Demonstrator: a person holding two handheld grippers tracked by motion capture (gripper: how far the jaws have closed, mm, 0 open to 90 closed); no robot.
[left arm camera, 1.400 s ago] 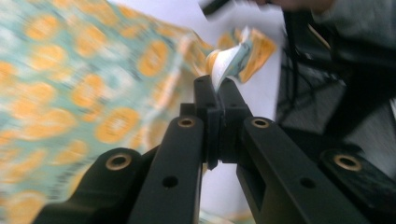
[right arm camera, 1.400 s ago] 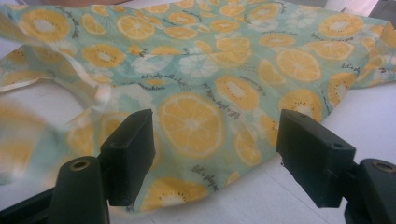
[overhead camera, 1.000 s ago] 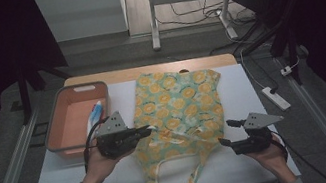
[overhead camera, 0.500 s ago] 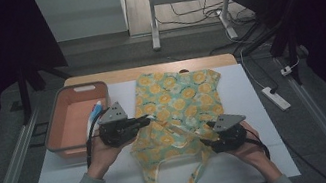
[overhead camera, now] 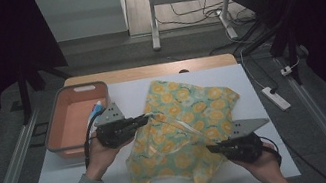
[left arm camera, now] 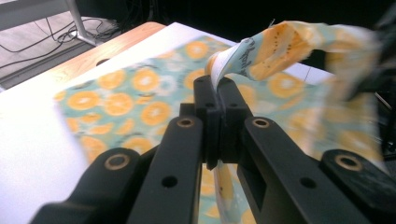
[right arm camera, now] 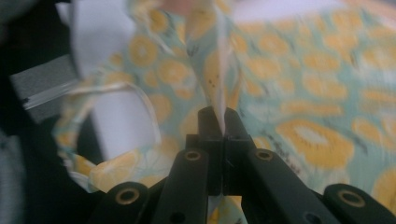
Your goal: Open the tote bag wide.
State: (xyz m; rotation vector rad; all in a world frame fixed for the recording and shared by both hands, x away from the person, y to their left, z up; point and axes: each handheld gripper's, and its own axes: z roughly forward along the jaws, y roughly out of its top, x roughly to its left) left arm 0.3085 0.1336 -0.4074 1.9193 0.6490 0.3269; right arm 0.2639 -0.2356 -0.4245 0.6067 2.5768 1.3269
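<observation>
A teal cloth bag point(overhead camera: 190, 112) printed with orange slices lies across the white table point(overhead camera: 250, 81), its strap loops hanging toward the front edge. My left gripper point(overhead camera: 148, 118) is shut on the bag's left rim; in the left gripper view the jaws point(left arm camera: 219, 88) pinch a fold of printed cloth point(left arm camera: 261, 46) that rises from them. My right gripper point(overhead camera: 210, 148) is at the bag's near right side. Its jaws have just been closing, and in the right gripper view they point(right arm camera: 223, 116) stand shut on a thin ridge of the fabric point(right arm camera: 215, 70).
An orange bin point(overhead camera: 80, 88) stands at the table's left, with a small blue and white object point(overhead camera: 97, 105) in it. A white power strip point(overhead camera: 275, 98) lies on the floor to the right. A wooden strip point(overhead camera: 147, 71) edges the table's far side.
My right gripper has moved left and up onto the bag and shut on its fabric. The bag's near right part has bunched and lifted. The left gripper keeps its hold.
</observation>
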